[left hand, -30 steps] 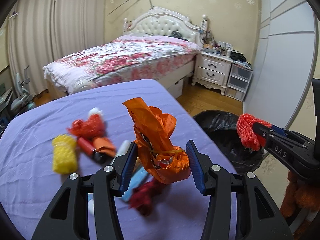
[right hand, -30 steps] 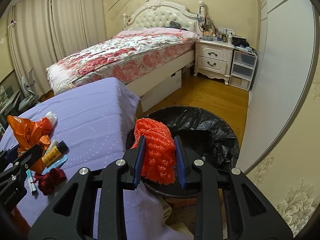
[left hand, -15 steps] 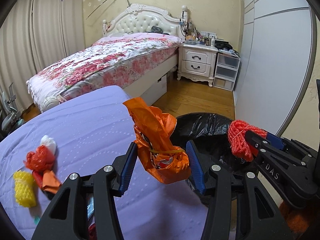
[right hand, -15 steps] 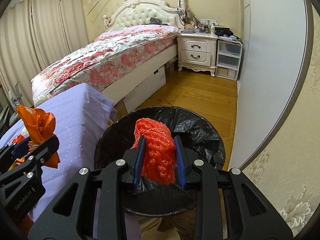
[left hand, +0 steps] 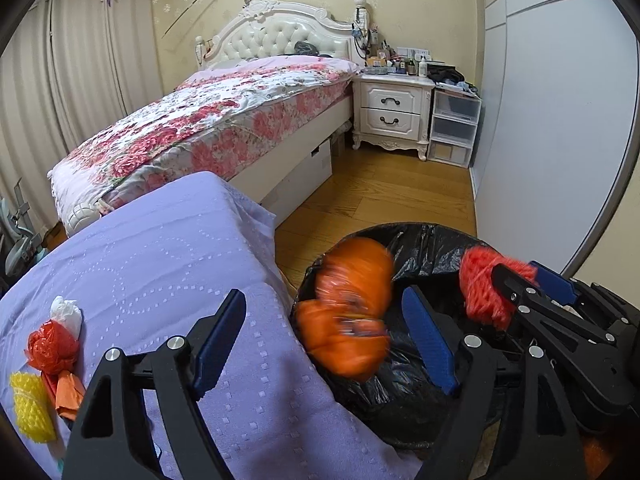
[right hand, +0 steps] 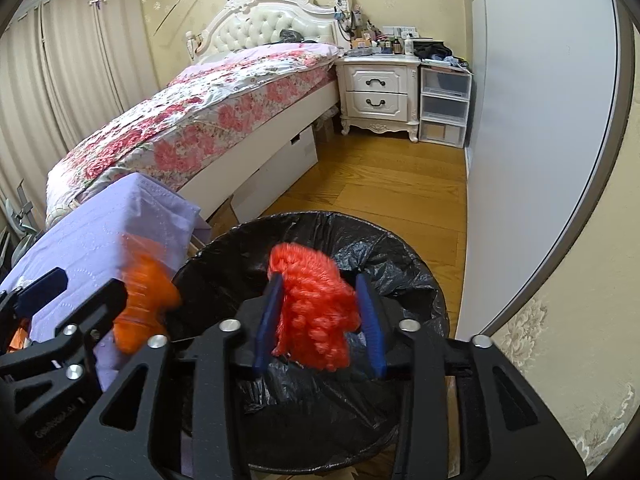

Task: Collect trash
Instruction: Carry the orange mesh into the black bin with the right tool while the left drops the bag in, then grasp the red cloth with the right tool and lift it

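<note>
My left gripper is open wide over the near rim of the black-lined trash bin. The orange plastic bag is blurred between its fingers, touching neither. In the right wrist view this bag shows beside the bin. My right gripper hangs over the bin with its jaws parted. The red foam net sits between the pads, against the left pad and apart from the right one. It also shows in the left wrist view.
A purple-covered table carries a red wrapper, a white wad and a yellow foam net at its left. A floral bed, a white nightstand and wood floor lie beyond.
Both grippers swung right from the table to the bin. My left gripper opened and let go of the orange bag. My right gripper's jaws widened around the red net.
</note>
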`<state>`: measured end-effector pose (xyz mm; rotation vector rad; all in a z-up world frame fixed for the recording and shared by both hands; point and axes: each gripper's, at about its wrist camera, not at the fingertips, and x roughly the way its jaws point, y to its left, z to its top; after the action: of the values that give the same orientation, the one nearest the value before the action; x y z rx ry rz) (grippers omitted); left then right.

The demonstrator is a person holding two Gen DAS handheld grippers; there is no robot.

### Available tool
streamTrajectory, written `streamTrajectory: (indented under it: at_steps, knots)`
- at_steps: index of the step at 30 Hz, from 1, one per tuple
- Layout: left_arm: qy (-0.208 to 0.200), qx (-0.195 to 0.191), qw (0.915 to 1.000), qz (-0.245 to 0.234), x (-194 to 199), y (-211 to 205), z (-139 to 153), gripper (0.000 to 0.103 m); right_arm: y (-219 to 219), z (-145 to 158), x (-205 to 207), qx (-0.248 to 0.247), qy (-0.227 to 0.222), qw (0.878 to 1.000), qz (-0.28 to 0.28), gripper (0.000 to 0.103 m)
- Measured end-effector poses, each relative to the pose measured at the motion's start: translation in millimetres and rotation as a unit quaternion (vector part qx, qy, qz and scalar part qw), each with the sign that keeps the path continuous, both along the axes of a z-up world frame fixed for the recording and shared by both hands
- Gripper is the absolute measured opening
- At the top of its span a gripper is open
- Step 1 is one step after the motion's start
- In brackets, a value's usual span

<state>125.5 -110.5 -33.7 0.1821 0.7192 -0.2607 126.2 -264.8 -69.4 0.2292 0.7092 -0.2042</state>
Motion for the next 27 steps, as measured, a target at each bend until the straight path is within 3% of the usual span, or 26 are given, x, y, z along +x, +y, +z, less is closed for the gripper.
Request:
streamTrajectory:
  at_steps: [14,27]
  knots:
    - [-0.001,-0.003,0.9990,0.044,-13,26,16,0.082,6,7,-18,-0.012,0.001,1.000,-0.004,0.054]
    - [-0.002,-0.007,0.9924,0.123,-66,112,29,0.083,67,20,-54,-0.006,0.000,0.998,0.061,0.057]
